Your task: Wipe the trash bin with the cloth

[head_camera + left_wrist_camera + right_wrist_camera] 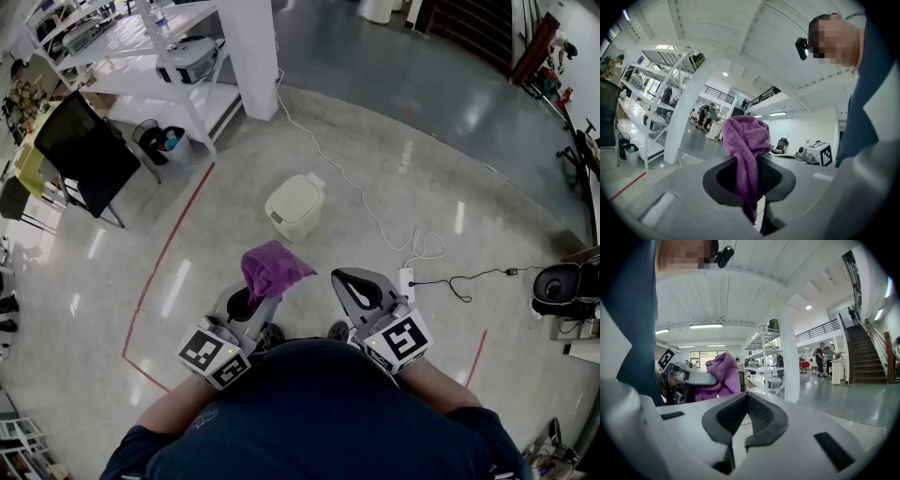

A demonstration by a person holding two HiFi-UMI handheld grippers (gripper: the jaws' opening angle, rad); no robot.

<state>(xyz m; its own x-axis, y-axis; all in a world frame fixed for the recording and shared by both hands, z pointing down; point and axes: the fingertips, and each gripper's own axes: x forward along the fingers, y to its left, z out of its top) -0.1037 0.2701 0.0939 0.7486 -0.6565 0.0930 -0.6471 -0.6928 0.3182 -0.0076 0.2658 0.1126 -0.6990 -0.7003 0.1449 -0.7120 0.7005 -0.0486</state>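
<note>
A cream trash bin (294,206) with a closed lid stands on the polished floor ahead of me. My left gripper (251,302) is shut on a purple cloth (272,268), which bunches above the jaws and hangs down between them in the left gripper view (746,154). My right gripper (354,289) is shut with nothing in it, held beside the left one at chest height; its own view shows the jaws (746,420) closed and the cloth (719,376) off to the left. Both grippers are well short of the bin.
A white power cable (356,187) runs across the floor past the bin to a power strip (407,281). Red tape (164,258) marks the floor at left. White shelving (141,56), a black wire bin (159,142), a black panel (84,150) and a pillar (251,52) stand beyond.
</note>
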